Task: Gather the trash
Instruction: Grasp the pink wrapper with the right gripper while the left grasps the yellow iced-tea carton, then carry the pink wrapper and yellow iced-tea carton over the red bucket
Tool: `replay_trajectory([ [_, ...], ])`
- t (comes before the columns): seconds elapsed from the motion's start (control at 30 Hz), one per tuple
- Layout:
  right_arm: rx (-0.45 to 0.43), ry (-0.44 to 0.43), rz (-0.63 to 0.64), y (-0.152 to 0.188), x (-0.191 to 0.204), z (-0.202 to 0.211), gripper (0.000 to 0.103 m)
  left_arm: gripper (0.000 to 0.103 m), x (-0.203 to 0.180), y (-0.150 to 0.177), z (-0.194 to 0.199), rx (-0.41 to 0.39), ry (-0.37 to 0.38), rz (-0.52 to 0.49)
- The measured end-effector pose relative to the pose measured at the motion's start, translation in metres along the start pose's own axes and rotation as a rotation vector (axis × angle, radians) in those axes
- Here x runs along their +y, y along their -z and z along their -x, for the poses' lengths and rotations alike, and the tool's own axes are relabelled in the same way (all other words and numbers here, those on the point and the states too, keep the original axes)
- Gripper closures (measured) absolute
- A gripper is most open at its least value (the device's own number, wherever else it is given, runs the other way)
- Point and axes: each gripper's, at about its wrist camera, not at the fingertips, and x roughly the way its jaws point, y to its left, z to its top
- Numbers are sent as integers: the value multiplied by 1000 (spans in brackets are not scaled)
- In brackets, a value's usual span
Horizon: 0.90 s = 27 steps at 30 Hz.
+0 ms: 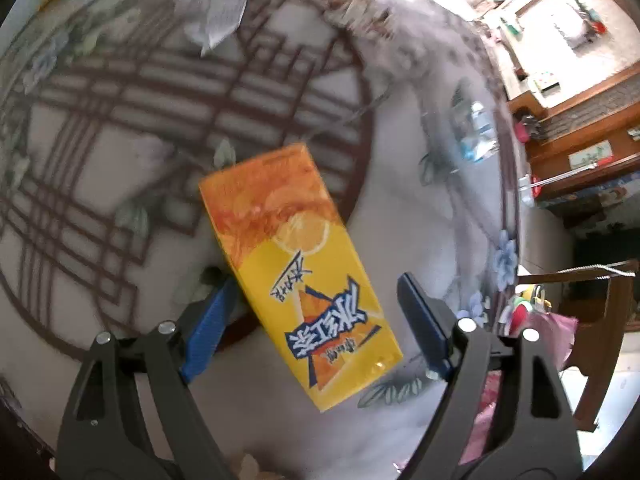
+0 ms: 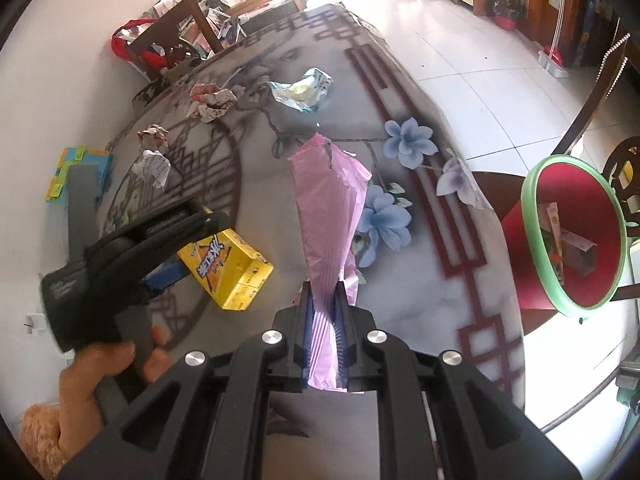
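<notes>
A yellow iced-tea carton (image 1: 296, 264) lies flat on the patterned tablecloth (image 1: 132, 128). My left gripper (image 1: 316, 280) points down over it, open, one blue pad on each side of the carton; the right pad stands clear of it. In the right wrist view the same carton (image 2: 228, 268) shows beside the left gripper (image 2: 172, 272), held by a hand. My right gripper (image 2: 324, 286) is shut on a pink plastic bag (image 2: 328, 200) that stretches away over the table. A red bin with a green rim (image 2: 529, 200) stands off the table's right edge.
Crumpled papers (image 2: 212, 100) (image 2: 154, 152) and a foil wrapper (image 2: 302, 88) lie farther back on the table. A crumpled paper (image 1: 216, 4) and a clear bottle (image 1: 476, 132) show in the left wrist view. A blue box (image 2: 80, 176) sits far left; a chair (image 2: 176, 28) stands behind.
</notes>
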Motion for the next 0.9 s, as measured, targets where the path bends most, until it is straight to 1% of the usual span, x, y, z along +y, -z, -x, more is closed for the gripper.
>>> replay_trajectory([
  [0.03, 1, 1, 2, 0, -1, 1, 92, 23, 2, 1, -5, 15, -2, 14],
  [0.1, 3, -1, 4, -1, -4, 2, 91, 24, 4, 3, -7, 21, -4, 23],
  [0.2, 11, -13, 5, -3, -6, -1, 90, 33, 5, 6, -4, -1, -23, -13],
  [0.23, 13, -16, 6, -3, -6, -2, 90, 34, 5, 7, -3, -3, -24, -27],
  [0.37, 27, -29, 26, -5, -1, -8, 90, 35, 6, 9, -1, -7, -16, -101],
  [0.47, 37, -34, 42, -6, 3, -13, 90, 37, 11, 13, 7, -29, -39, -174],
  [0.57, 46, -24, 62, -5, 8, -19, 90, 38, 15, 13, 15, -60, -87, -264],
  [0.67, 67, -8, 83, -2, 12, -29, 90, 38, 23, 9, 21, -76, -116, -309],
  [0.77, 85, 12, 106, 2, 18, -39, 90, 38, 30, 6, 27, -76, -113, -341],
  [0.8, 92, 3, 110, 3, 20, -43, 90, 38, 33, 5, 28, -71, -105, -353],
  [0.87, 97, -18, 118, 4, 24, -47, 87, 38, 38, 9, 32, -76, -95, -354],
  [0.9, 90, -12, 127, 5, 28, -47, 80, 38, 43, 10, 36, -88, -85, -331],
])
